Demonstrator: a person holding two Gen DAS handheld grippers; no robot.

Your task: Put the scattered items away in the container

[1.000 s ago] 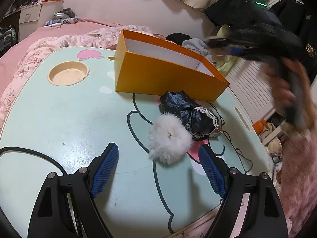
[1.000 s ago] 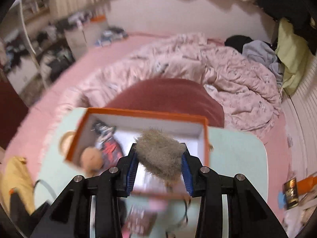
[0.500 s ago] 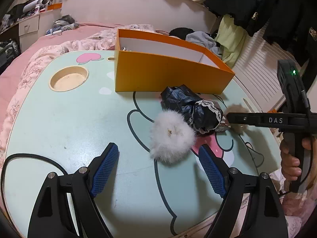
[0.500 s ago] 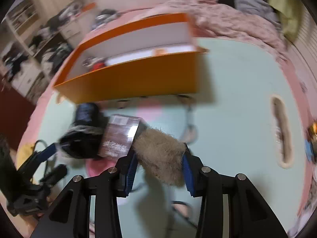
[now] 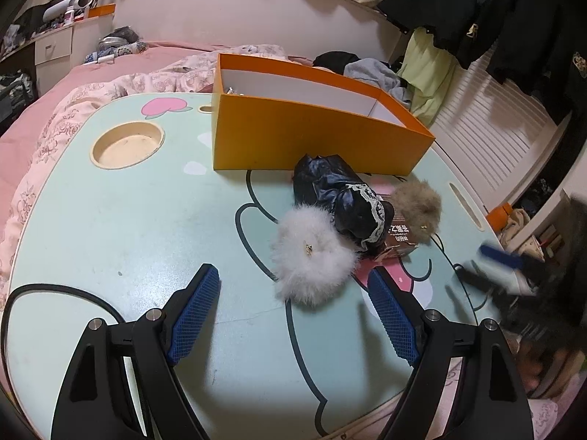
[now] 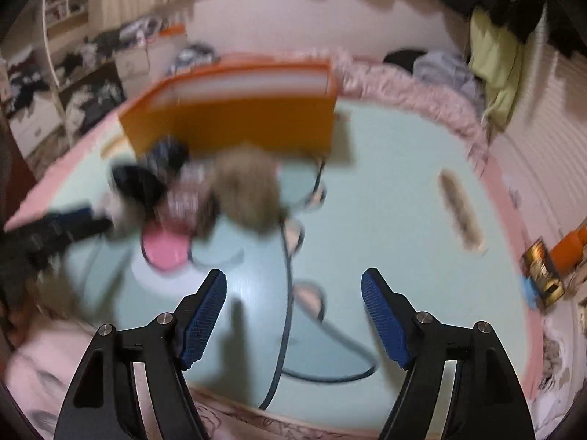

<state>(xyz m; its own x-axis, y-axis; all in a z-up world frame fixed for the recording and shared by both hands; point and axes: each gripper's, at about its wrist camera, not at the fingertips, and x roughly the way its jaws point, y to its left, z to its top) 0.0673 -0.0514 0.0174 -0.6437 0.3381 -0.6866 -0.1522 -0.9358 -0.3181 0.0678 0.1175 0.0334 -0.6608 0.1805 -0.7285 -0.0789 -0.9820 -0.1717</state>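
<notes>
An orange box stands open at the back of the mint-green table. In front of it lie a black lace-trimmed bundle, a brown packet and a white fluffy pom-pom. A brown pom-pom rests against the packet. My left gripper is open, its fingers on either side of the white pom-pom and just short of it. My right gripper has its jaws opening, nothing between them; the brown pom-pom lies ahead on the table, before the box. The right wrist view is blurred.
A round cup recess is sunk in the table's left side and a slot near its right edge. A black cable curls at the near left. A pink bed with quilts and clothes surrounds the table.
My right gripper came down from over the box to the table with the brown pom-pom, let it go beside the packet and drew back. The left gripper stayed still and open.
</notes>
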